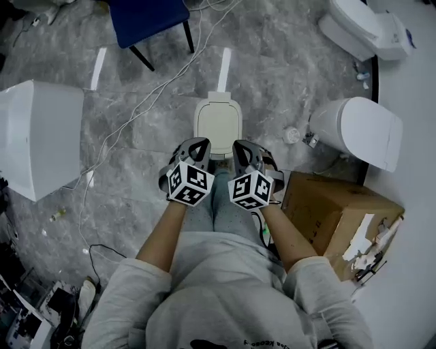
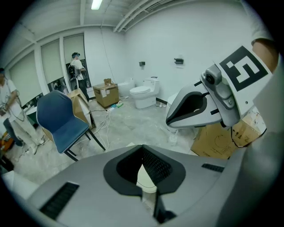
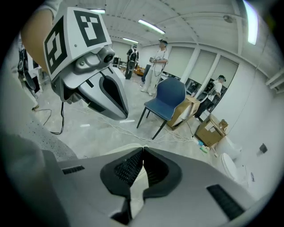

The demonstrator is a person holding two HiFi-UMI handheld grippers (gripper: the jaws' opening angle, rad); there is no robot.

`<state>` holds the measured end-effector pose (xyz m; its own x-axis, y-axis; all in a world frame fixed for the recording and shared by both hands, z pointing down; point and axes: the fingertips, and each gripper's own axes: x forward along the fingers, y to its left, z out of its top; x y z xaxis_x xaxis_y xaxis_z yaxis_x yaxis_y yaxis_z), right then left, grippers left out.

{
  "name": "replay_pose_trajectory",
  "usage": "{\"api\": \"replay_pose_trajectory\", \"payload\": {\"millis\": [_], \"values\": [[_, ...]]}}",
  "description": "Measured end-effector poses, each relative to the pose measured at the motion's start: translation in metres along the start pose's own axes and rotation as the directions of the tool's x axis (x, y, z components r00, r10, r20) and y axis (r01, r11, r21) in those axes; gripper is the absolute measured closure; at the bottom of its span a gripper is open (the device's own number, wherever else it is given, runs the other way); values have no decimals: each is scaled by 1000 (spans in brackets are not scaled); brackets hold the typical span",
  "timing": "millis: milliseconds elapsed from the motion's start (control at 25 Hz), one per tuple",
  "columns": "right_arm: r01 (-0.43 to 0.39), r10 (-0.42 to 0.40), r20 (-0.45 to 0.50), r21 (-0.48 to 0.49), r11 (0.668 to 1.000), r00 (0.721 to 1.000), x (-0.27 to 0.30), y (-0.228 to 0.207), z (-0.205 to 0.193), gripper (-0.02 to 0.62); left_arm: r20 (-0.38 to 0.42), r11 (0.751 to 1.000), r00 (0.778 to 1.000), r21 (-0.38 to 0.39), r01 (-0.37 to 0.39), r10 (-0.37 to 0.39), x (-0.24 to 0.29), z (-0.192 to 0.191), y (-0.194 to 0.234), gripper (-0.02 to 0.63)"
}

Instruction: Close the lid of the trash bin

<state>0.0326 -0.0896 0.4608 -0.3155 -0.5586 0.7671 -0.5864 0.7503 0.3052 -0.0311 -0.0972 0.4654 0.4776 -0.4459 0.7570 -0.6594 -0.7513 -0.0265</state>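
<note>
Below, cream trash bin lid (image 1: 218,126) lying flat, left hand-held gripper (image 1: 202,143) and right hand-held gripper (image 1: 239,146) closed, empty.

Bright, even light from ceiling tubes (image 3: 151,26) (fisheye bending at edges), soft shadows

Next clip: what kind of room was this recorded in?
Probably a workroom or data-collection lab rather than a working bathroom: toilets stand loose on a bare stone-look floor, next to a cardboard box and a blue chair.
</note>
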Motion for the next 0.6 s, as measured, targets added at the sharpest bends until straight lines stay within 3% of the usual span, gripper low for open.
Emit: {"api": "replay_pose_trajectory", "payload": {"millis": [360,600], "values": [[101,-115,115,126,987,987,-98,-35,61,561,101,997,994,-72,-36,43,-89,65,-3,586],[156,-211,208,250,956,955,-163,-53,96,561,248,988,962,-132,-81,112,-148,113,-7,586]]}}
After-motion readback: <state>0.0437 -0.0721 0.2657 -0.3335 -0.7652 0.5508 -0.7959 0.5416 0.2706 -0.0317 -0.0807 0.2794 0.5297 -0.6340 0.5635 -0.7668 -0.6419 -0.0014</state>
